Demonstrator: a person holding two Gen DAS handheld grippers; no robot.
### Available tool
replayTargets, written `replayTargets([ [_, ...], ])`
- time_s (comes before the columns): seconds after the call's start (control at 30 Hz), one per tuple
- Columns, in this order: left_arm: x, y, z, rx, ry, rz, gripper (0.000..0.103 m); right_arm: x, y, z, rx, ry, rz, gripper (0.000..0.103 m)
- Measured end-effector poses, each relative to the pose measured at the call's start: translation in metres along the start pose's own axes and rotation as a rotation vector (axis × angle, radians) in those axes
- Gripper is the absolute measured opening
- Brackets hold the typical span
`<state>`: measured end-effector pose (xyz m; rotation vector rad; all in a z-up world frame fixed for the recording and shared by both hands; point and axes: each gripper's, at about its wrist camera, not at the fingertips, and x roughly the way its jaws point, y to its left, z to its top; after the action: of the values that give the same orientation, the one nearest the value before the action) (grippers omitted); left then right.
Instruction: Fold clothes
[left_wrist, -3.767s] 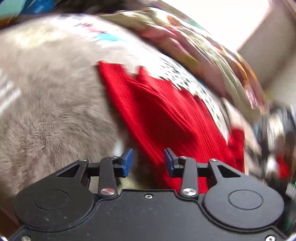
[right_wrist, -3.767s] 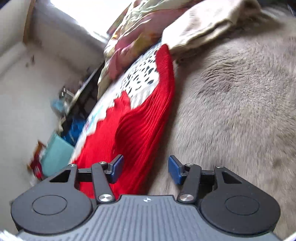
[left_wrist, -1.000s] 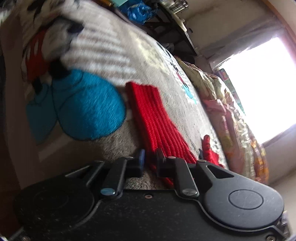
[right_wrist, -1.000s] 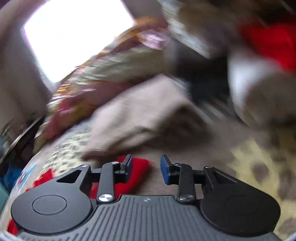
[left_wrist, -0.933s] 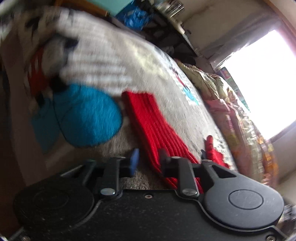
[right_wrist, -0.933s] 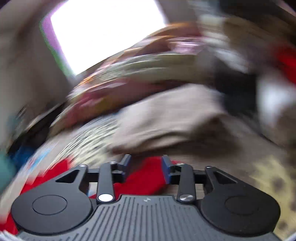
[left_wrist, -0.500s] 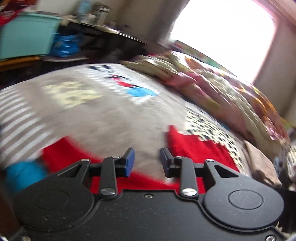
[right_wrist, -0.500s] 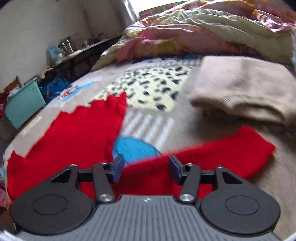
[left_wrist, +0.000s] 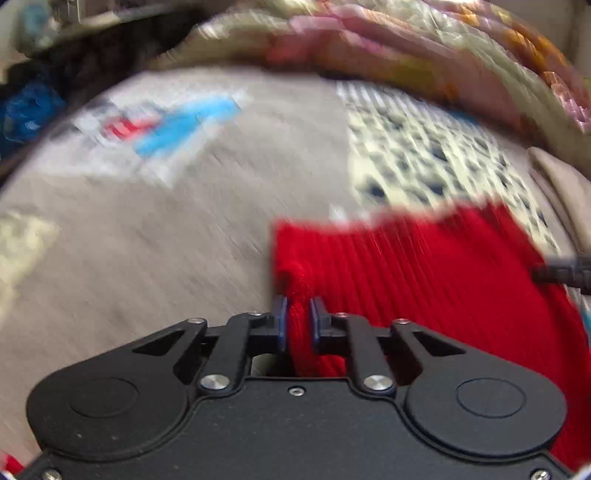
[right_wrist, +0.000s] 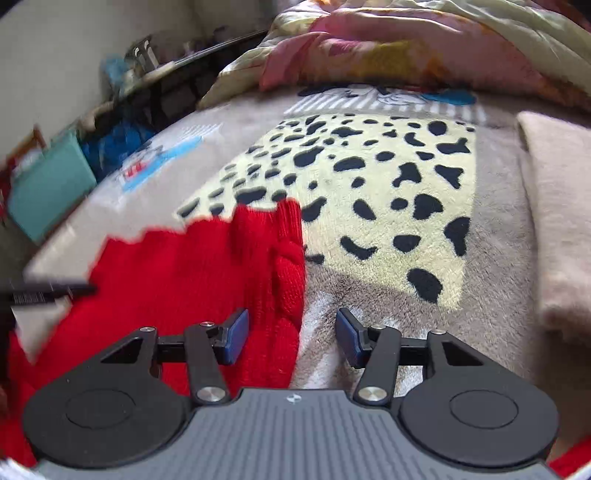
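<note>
A red ribbed knit sweater (left_wrist: 424, 273) lies on a grey fleece blanket (left_wrist: 147, 240) on a bed. My left gripper (left_wrist: 296, 317) is shut on a bunched edge of the sweater at its left side. In the right wrist view the sweater (right_wrist: 177, 273) spreads left and under the gripper, its right edge a thick folded roll. My right gripper (right_wrist: 291, 334) is open over that edge, one finger above red knit, the other above the blanket (right_wrist: 491, 258). The tip of the other gripper shows at the frame edge in each view.
A folded beige garment (right_wrist: 554, 206) lies at the right on the blanket. A rumpled floral quilt (right_wrist: 406, 48) lies along the far side. A teal box (right_wrist: 51, 184) and blue clutter stand off the bed's left edge.
My left gripper has closed on the sweater's edge; half a second ago it was open. My right gripper has opened wider and now sits over the sweater's right edge.
</note>
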<state>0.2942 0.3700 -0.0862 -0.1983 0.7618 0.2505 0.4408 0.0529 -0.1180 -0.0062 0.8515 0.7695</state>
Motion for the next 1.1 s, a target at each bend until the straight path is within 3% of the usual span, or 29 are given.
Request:
replayTargets([
  [0.07, -0.004, 0.011, 0.000, -0.031, -0.046, -0.025, 0.014, -0.003, 0.006, -0.005, -0.055, -0.010, -0.024, 0.053],
  [0.1, -0.002, 0.011, -0.003, -0.012, -0.033, -0.016, 0.017, -0.005, 0.008, -0.008, -0.068, -0.016, -0.031, 0.053],
  [0.13, -0.003, 0.011, -0.006, 0.003, -0.011, 0.007, 0.027, -0.007, 0.008, -0.010, -0.070, -0.021, -0.034, 0.054],
  [0.2, -0.015, 0.013, -0.014, -0.008, -0.009, 0.040, 0.030, -0.011, 0.008, -0.012, -0.064, -0.025, -0.044, 0.054],
  [0.3, -0.047, 0.011, -0.032, -0.031, -0.052, -0.014, 0.030, -0.022, 0.017, -0.013, -0.100, -0.050, -0.089, 0.055],
  [0.4, -0.056, 0.002, -0.059, -0.049, 0.004, -0.104, 0.030, -0.037, 0.037, -0.018, -0.181, -0.117, -0.077, 0.055],
  [0.57, -0.065, 0.002, -0.107, -0.070, 0.075, -0.055, 0.023, -0.049, 0.075, -0.036, -0.294, -0.114, -0.001, 0.053],
  [0.73, -0.079, 0.008, -0.101, -0.147, 0.018, -0.071, 0.023, -0.050, 0.114, -0.049, -0.351, -0.099, 0.129, 0.053],
  [0.83, -0.067, 0.017, -0.084, -0.260, -0.003, -0.137, 0.023, -0.043, 0.152, -0.053, -0.391, -0.072, 0.241, 0.043],
  [0.93, -0.041, 0.022, -0.069, -0.344, 0.059, -0.181, 0.023, -0.032, 0.188, -0.058, -0.422, -0.054, 0.314, 0.041],
  [0.97, -0.032, 0.021, -0.066, -0.346, 0.079, -0.186, 0.019, -0.027, 0.197, -0.060, -0.424, -0.048, 0.327, 0.041],
  [1.0, -0.028, 0.022, -0.063, -0.342, 0.077, -0.200, 0.005, -0.021, 0.202, -0.063, -0.414, -0.041, 0.330, 0.041],
  [1.1, -0.043, 0.045, -0.053, -0.433, -0.022, -0.258, 0.003, -0.015, 0.202, -0.073, -0.388, -0.018, 0.343, 0.042],
])
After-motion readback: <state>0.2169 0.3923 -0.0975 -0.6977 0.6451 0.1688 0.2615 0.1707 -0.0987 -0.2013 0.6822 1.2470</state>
